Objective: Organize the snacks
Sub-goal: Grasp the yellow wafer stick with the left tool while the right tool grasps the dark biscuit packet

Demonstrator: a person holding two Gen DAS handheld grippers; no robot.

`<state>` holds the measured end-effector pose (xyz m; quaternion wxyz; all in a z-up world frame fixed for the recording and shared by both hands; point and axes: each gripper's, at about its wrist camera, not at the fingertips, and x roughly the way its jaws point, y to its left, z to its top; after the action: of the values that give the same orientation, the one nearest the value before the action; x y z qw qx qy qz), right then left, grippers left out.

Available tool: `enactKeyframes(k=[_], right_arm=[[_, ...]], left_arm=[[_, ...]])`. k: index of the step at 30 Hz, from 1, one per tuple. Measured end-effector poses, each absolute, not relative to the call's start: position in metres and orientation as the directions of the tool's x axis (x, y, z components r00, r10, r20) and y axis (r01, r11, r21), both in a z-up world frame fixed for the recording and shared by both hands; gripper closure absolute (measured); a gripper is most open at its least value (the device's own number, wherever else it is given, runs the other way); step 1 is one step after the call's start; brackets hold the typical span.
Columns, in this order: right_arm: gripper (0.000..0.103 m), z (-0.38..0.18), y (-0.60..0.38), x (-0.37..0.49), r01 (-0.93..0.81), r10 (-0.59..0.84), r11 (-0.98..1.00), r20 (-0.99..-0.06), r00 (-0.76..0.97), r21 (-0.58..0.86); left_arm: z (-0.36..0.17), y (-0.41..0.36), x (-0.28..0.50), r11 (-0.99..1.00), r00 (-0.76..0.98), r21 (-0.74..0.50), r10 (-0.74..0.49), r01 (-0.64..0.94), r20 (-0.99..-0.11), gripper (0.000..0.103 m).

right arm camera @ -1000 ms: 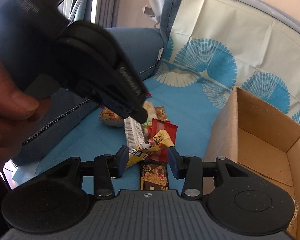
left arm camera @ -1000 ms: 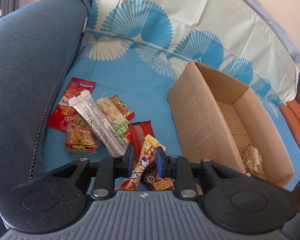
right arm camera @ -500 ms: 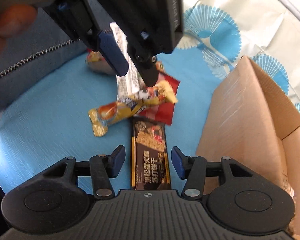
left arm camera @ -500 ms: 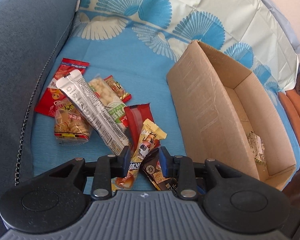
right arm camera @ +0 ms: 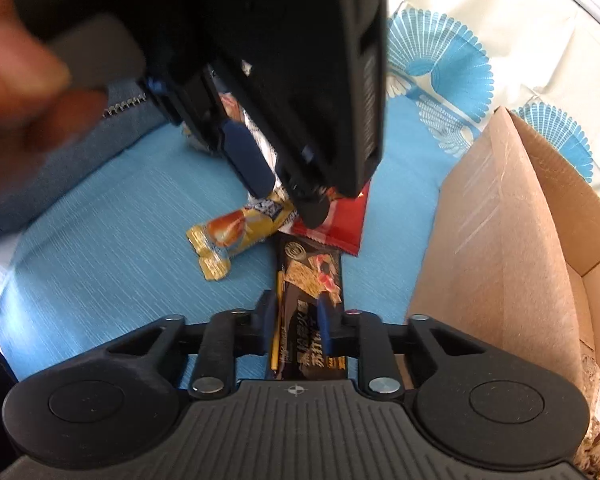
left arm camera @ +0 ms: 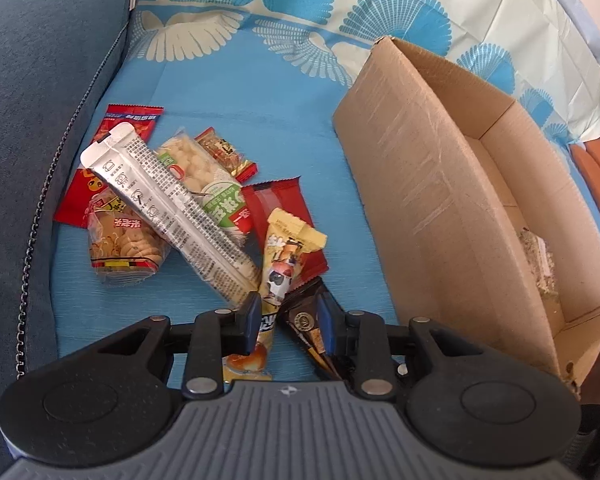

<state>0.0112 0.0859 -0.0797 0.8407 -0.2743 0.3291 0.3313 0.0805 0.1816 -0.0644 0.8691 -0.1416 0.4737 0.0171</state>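
Black snack bar point(right arm camera: 312, 300): gold Chinese characters, not legible. Silver packet point(left arm camera: 168, 208): fine print, unreadable.

Left fingers point(left arm camera: 253, 317) straddle the cartoon snack bar point(left arm camera: 281, 264), which runs forward between them; the dark cracker bar point(left arm camera: 305, 326) lies just beside the other finger, partly under it. Ahead-left of the fingers is the snack pile: long foil stick pack point(left arm camera: 168, 200) on top of the biscuit pack point(left arm camera: 120, 240) and peanut pack point(left arm camera: 198, 172), with a flat sachet point(left arm camera: 116, 136) at the far left. The cardboard box point(left arm camera: 412, 168) sits to the right of the fingers, with a snack point(left arm camera: 538, 260) inside its near end. Right fingers point(right arm camera: 324, 320) sit on either side of the dark cracker bar point(right arm camera: 312, 300); the box point(right arm camera: 492, 240) is at their right.
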Motion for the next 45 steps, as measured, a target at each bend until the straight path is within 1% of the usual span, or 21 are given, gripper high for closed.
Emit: enactKeyframes(k=[2,4,6,9,10,11,12,14,17,20,21,24,25,28,30,31,32,33,35,39,45], right_arm=[[0.090,-0.078,0.086,0.011,-0.743,0.391,0.628,-0.731,0.559,-0.232],[0.090,-0.078,0.085,0.010,-0.741,0.390,0.628,-0.729,0.562,-0.235],[0.093,-0.076,0.085,0.010,-0.741,0.398,0.634,-0.729,0.557,-0.221],[0.092,-0.073,0.086,0.006,-0.725,0.383,0.639,-0.710,0.591,-0.259],[0.081,-0.074,0.087,0.004,-0.712,0.362,0.638,-0.701,0.615,-0.295],[0.055,-0.075,0.089,0.003,-0.701,0.344,0.636,-0.695,0.632,-0.323],[0.043,-0.077,0.091,0.002,-0.692,0.329,0.636,-0.691,0.643,-0.341],[0.037,-0.082,0.095,0.002,-0.702,0.320,0.621,-0.704,0.634,-0.350],[0.036,-0.086,0.098,0.009,-0.699,0.304,0.621,-0.713,0.632,-0.355],[0.036,-0.086,0.098,0.015,-0.697,0.314,0.651,-0.728,0.609,-0.303],[0.036,-0.086,0.097,0.019,-0.695,0.321,0.665,-0.737,0.595,-0.272],[0.036,-0.084,0.089,0.034,-0.684,0.371,0.723,-0.780,0.504,-0.099],[0.033,-0.084,0.086,0.039,-0.672,0.392,0.739,-0.792,0.469,-0.032],[0.032,-0.085,0.079,0.049,-0.649,0.446,0.754,-0.802,0.397,0.097],[0.036,-0.084,0.079,0.047,-0.656,0.462,0.746,-0.799,0.386,0.115],[0.043,-0.083,0.079,0.047,-0.658,0.465,0.744,-0.797,0.385,0.116],[0.055,-0.082,0.079,0.046,-0.660,0.464,0.743,-0.796,0.388,0.111],[0.059,-0.082,0.079,0.046,-0.661,0.464,0.743,-0.795,0.391,0.108],[0.060,-0.081,0.078,0.046,-0.658,0.471,0.743,-0.795,0.383,0.124],[0.060,-0.081,0.078,0.042,-0.672,0.473,0.730,-0.799,0.372,0.120],[0.059,-0.084,0.080,0.051,-0.671,0.474,0.730,-0.802,0.363,0.127]], left_arm=[[-0.066,0.184,0.080,0.960,0.539,-0.221,-0.095,-0.174,-0.837,0.085],[-0.066,0.188,0.078,0.958,0.539,-0.224,-0.094,-0.181,-0.837,0.099],[-0.063,0.191,0.073,0.956,0.549,-0.230,-0.095,-0.183,-0.830,0.103],[-0.057,0.198,0.064,0.952,0.569,-0.235,-0.085,-0.196,-0.818,0.103],[-0.056,0.201,0.061,0.950,0.574,-0.236,-0.079,-0.205,-0.815,0.103],[-0.054,0.204,0.057,0.947,0.577,-0.240,-0.074,-0.215,-0.813,0.103],[-0.053,0.208,0.054,0.943,0.580,-0.248,-0.076,-0.223,-0.811,0.103],[-0.051,0.214,0.048,0.936,0.583,-0.261,-0.079,-0.235,-0.809,0.103],[-0.052,0.221,0.044,0.927,0.572,-0.290,-0.108,-0.238,-0.813,0.103],[-0.054,0.223,0.043,0.929,0.567,-0.292,-0.117,-0.228,-0.815,0.102],[-0.054,0.223,0.044,0.926,0.570,-0.301,-0.124,-0.227,-0.812,0.097],[-0.055,0.219,0.048,0.925,0.575,-0.307,-0.128,-0.225,-0.808,0.087],[-0.055,0.217,0.050,0.927,0.574,-0.303,-0.127,-0.222,-0.809,0.083],[-0.054,0.212,0.053,0.931,0.578,-0.296,-0.124,-0.214,-0.806,0.080],[-0.054,0.211,0.055,0.930,0.577,-0.298,-0.125,-0.216,-0.807,0.080],[-0.055,0.211,0.055,0.929,0.576,-0.299,-0.125,-0.218,-0.808,0.080],[-0.055,0.211,0.055,0.928,0.574,-0.301,-0.127,-0.219,-0.809,0.080],[-0.056,0.211,0.056,0.928,0.572,-0.302,-0.129,-0.219,-0.810,0.080],[-0.056,0.211,0.057,0.927,0.572,-0.303,-0.130,-0.218,-0.810,0.080],[-0.057,0.208,0.060,0.926,0.567,-0.311,-0.142,-0.213,-0.811,0.065],[-0.065,0.201,0.068,0.939,0.530,-0.273,-0.125,-0.211,-0.839,0.064]])
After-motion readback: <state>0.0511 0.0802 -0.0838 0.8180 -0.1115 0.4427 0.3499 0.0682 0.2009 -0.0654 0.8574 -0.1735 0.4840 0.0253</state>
